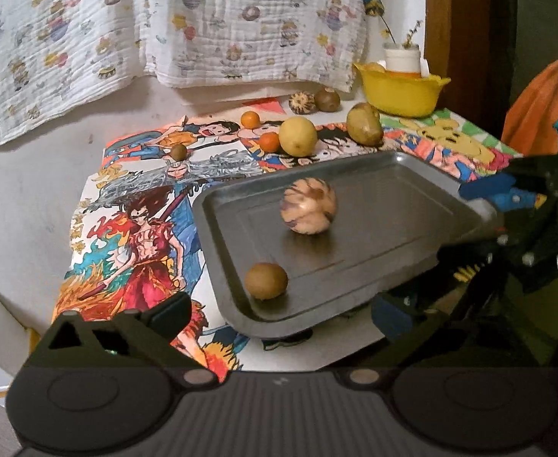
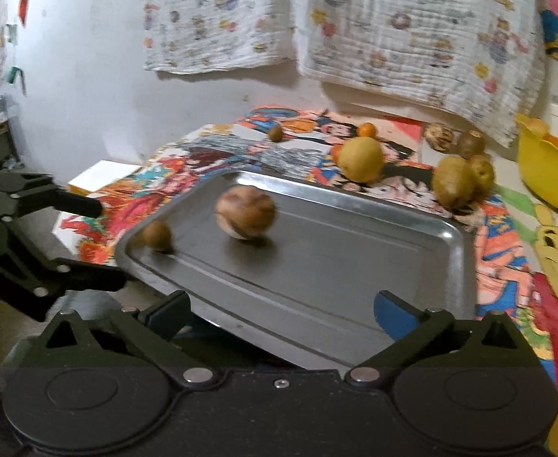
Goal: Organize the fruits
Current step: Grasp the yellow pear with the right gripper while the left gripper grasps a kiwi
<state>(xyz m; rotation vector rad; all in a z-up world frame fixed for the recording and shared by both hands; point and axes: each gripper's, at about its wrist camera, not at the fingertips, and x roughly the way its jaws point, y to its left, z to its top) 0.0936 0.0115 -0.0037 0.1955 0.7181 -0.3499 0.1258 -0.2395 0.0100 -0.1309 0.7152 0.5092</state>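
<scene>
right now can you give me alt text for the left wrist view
A metal tray on a cartoon-print cloth holds a striped round fruit and a small brown fruit. Behind it lie a lemon, oranges, a potato and a yellow bowl. The right gripper is at the tray's right edge.

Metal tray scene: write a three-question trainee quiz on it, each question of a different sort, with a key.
1. True or false: the metal tray holds two fruits.
2. Which lies nearest the tray's corner in the left wrist view? A) striped round fruit B) small brown fruit C) lemon
3. Fill in: the yellow bowl stands on the table, ____ the tray.

Key:
1. True; the striped fruit and the small brown one.
2. B.
3. Outside; it stands beyond the tray's far side.
</scene>
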